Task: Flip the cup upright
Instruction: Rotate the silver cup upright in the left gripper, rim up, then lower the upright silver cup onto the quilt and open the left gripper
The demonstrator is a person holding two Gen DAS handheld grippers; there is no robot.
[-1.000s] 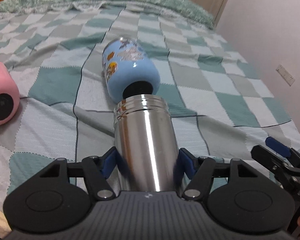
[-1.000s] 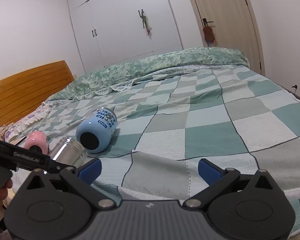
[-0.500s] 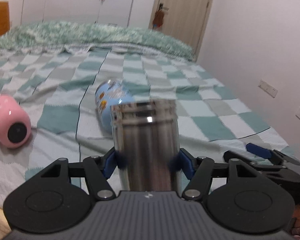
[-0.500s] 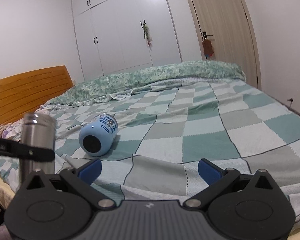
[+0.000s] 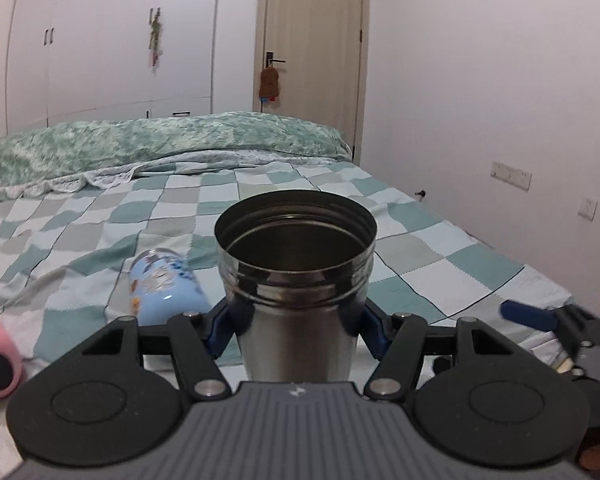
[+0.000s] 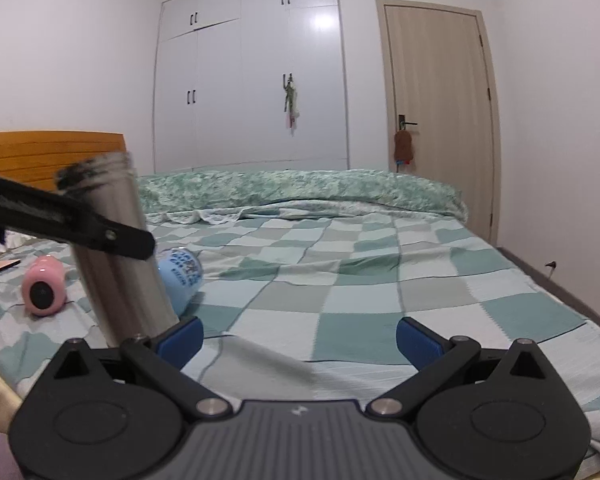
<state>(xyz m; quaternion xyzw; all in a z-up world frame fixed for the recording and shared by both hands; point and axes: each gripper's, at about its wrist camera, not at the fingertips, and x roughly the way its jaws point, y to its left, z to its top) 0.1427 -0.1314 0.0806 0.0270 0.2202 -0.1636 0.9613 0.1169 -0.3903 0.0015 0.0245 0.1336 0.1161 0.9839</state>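
Gripping the steel cup [image 5: 296,292] from both sides, the left gripper [image 5: 296,322] has its blue pads [image 5: 220,330] pressed against the cup's lower body, with the open mouth turned up toward the camera so the dark inside and the threaded rim show. From the right wrist view the same cup [image 6: 116,264] stands nearly upright with a slight lean, its top blurred, over the near left corner of the bed [image 6: 380,280]; whether its base touches the checked green-and-white quilt [image 5: 440,248] cannot be told, since the base is hidden behind gripper parts in both views. One black finger of the left gripper [image 6: 76,224] crosses the cup's upper half there. The right gripper [image 6: 298,338] is spread wide with nothing between its blue pads [image 6: 418,338], hanging over the near edge of the bed, just right of the cup. Behind the cup a blue cup [image 5: 166,288] with printed figures lies on its side on the quilt, and further toward the left edge a pink cup [image 6: 44,290] also lies on its side with its dark round end facing the cameras. At the far side of the bed a rumpled green blanket [image 6: 300,188] is heaped across its width, and beyond it stand white wardrobe doors [image 6: 252,80] and a closed beige door [image 6: 440,112].
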